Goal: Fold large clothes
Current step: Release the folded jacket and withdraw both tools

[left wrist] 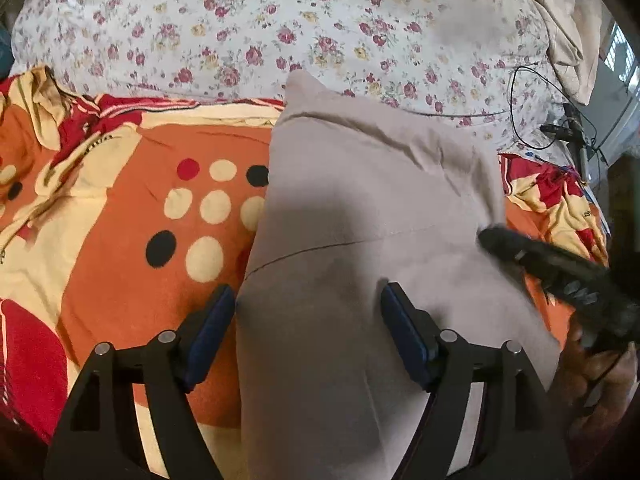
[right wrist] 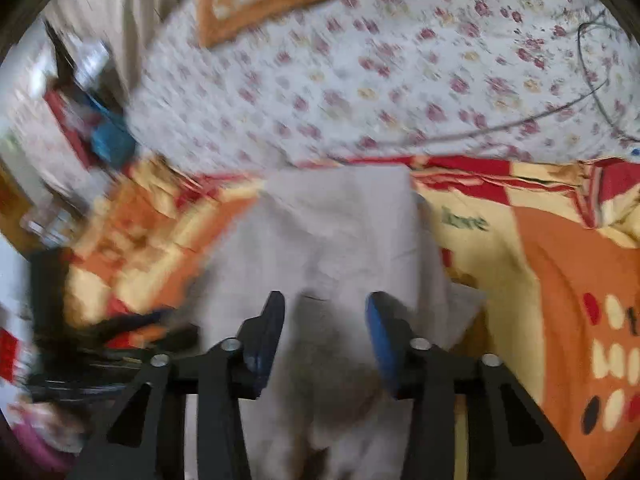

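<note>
Folding grey garment (left wrist: 360, 208) lying mid-frame on orange patterned blanket (left wrist: 120, 200).
Left gripper (left wrist: 308, 332) and right gripper (right wrist: 324, 336) both spread wide, gripping nothing; next, likely pinching a near edge, carrying it toward upper frame.

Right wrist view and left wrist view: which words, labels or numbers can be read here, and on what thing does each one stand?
Dark green word on the orange patterned blanket: too blurred to read.
Dark letter-like mark beside the blanket's cream dots: cut by the frame edge, unreadable.
Small dark mark on the blanket's right fold: too small to read.
Grey garment: no text visible.
</note>
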{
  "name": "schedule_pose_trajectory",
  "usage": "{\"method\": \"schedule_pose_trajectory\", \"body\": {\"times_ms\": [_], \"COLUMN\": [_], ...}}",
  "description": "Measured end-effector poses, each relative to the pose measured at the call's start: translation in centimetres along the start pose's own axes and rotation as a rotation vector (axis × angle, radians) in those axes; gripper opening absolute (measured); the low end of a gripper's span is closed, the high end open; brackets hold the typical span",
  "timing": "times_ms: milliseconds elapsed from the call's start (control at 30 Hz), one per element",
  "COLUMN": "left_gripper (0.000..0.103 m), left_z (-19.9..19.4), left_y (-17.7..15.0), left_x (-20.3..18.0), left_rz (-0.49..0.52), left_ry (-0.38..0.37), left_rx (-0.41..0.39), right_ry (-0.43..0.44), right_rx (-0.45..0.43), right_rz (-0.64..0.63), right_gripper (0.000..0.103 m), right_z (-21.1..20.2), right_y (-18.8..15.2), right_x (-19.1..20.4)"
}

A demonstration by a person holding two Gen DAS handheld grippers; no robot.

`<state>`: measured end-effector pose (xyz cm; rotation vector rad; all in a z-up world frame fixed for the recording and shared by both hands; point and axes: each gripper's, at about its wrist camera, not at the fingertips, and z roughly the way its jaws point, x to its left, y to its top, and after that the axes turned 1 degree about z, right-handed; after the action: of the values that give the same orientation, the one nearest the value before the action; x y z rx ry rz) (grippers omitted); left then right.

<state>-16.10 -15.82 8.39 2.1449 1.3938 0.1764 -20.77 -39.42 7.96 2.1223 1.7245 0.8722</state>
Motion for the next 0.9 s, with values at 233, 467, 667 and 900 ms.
{"method": "schedule_pose_trajectory", "body": {"times_ms": [233,467,667,900], "left_gripper": [0.077,0.077,0.077,0.08], "left_z": [0.0,-1.4,-3.7,-5.1], "left_y": [-0.3,-0.4,-0.2,-0.4], "left_x": [-1.4,-1.8,-1.7,-2.0], "left_rz": [0.03,0.053,0.019,0.042], "left_ry": [0.038,0.087,0.086,0.108], "left_rx": [-0.04,-0.095,-0.183,-0.241], "right_ry": [-0.055,-0.113,-0.125,-0.194], "right_rx": [0.028,-0.033,-0.121,-0.143], "right_rz": [0.034,0.035,0.075,0.036], "right_gripper": [0.035,0.044,0.067,0.076], "right_z": [1.0,-2.9,-6.3,-6.7], "right_y": [-2.1,-2.4,-3.0,-3.7], "right_x": [-2.0,-0.5,1.1,3.1]}}
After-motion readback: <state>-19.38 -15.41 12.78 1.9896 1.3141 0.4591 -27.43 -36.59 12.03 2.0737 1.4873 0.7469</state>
